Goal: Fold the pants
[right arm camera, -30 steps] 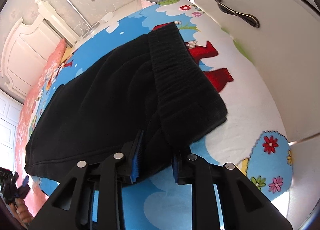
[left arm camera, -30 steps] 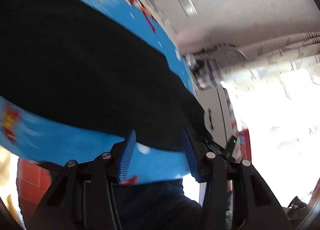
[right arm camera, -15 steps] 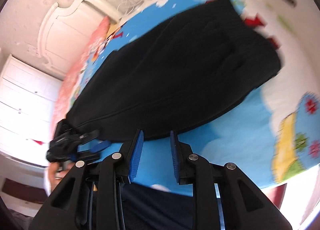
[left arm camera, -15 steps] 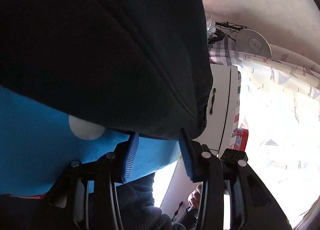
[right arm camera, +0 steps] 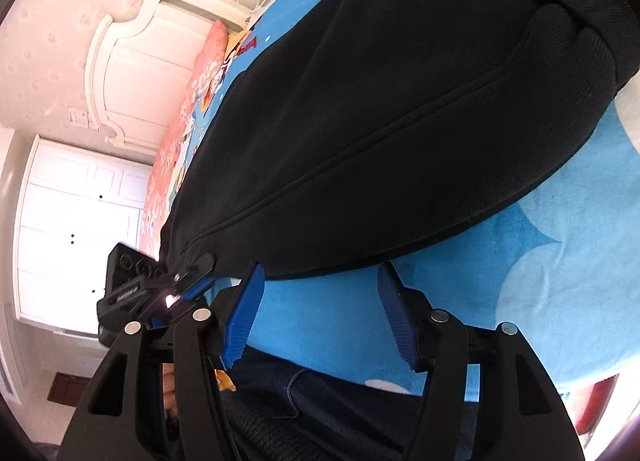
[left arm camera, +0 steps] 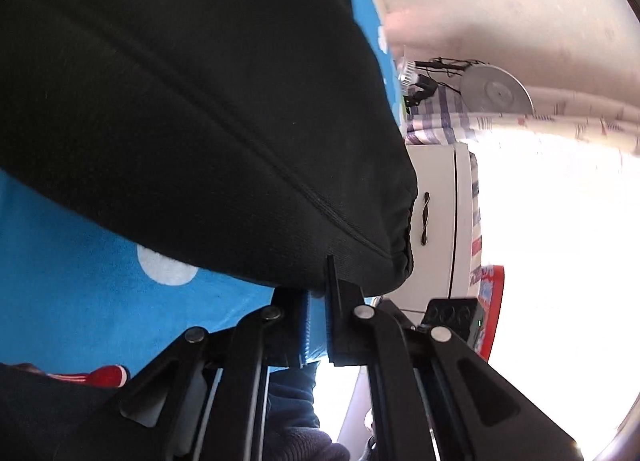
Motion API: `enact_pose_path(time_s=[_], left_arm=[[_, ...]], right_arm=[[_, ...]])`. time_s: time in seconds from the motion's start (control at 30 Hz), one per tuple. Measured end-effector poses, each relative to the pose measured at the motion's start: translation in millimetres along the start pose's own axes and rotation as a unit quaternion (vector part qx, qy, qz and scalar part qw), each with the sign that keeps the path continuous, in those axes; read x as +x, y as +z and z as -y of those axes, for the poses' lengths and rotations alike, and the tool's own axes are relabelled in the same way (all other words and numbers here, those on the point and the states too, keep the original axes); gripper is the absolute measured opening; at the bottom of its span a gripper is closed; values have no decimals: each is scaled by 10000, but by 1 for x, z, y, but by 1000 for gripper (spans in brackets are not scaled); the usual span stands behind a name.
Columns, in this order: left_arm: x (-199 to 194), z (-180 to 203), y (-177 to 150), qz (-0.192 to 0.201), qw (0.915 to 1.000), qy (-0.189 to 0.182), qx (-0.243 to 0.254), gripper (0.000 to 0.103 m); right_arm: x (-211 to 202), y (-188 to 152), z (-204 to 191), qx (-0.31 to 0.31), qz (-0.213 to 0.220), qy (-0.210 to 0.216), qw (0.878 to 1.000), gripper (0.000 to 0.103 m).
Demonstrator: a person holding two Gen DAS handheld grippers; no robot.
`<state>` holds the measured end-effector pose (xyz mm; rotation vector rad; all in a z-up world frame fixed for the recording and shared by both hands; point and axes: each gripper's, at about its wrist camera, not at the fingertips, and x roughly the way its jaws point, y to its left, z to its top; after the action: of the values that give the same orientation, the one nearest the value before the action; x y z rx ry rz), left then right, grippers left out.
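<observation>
Left wrist view: the left gripper [left arm camera: 318, 301], black linkage w/ blue ribbed pads, points forward and slightly up at the near edge of the black knit pants [left arm camera: 192, 101], its jaws drawn almost together w/ only a thin slit between, clamped on the cuff end of the pants near the stitched seam. Pants lie spread flat on a bright blue cartoon-print bedsheet [left arm camera: 80, 281], filling most of the frame. Beyond the cuff stands a white cabinet w/ a dark curved handle [left arm camera: 436, 221]. Right wrist view: the right gripper [right arm camera: 320, 301] hangs low over the blue bedsheet [right arm camera: 520, 281] just short of the pants' [right arm camera: 380, 121] long edge, jaws spread wide, nothing between the blue pads, tips apart from the fabric. Pants run diagonally from the cuff at lower left to the ribbed waistband at upper right. The left gripper [right arm camera: 192, 281] shows at the cuff corner, approx. beside the right one's left finger. White carved headboard [right arm camera: 132, 61] stands behind.
</observation>
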<state>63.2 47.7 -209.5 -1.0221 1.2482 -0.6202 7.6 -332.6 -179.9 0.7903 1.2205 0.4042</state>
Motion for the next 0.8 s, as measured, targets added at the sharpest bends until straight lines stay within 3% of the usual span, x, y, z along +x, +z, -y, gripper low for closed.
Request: enact_pose_path(time_s=[0.23, 0.27, 0.3, 0.33, 0.4, 0.53, 0.6, 0.67, 0.73, 0.8], left_arm=[[7, -9, -4, -119, 9997, 141, -142, 5], [9, -8, -5, -125, 9997, 149, -135, 5], [10, -8, -4, -128, 9997, 196, -106, 5], [11, -10, -4, -136, 9995, 255, -104, 5], [19, -8, -5, -169, 9993, 295, -137, 5], [18, -6, -5, -193, 9992, 358, -15, 8], [18, 5, -8, -422, 9983, 319, 256, 15], [11, 20, -15, -559, 9961, 183, 656, 33], [-1, 46, -19, -538, 9884, 151, 1412, 34], [-12, 73, -12, -202, 9785, 154, 2048, 36]], right_arm=[[-5, 6, 0, 117, 92, 253, 9996, 57], [-4, 6, -1, 127, 112, 260, 9995, 50], [-1, 6, 0, 150, 144, 210, 9996, 31], [0, 6, 2, 181, 155, 109, 9997, 22], [1, 5, 10, 316, 125, -2, 9994, 14], [-2, -1, 8, 252, 109, -301, 9992, 11], [0, -1, 6, 206, 94, -394, 9990, 11], [1, -2, 4, 172, 68, -458, 9988, 11], [1, -3, 3, 91, -25, -520, 9986, 11], [-2, -4, -6, -195, -252, -625, 9975, 11]])
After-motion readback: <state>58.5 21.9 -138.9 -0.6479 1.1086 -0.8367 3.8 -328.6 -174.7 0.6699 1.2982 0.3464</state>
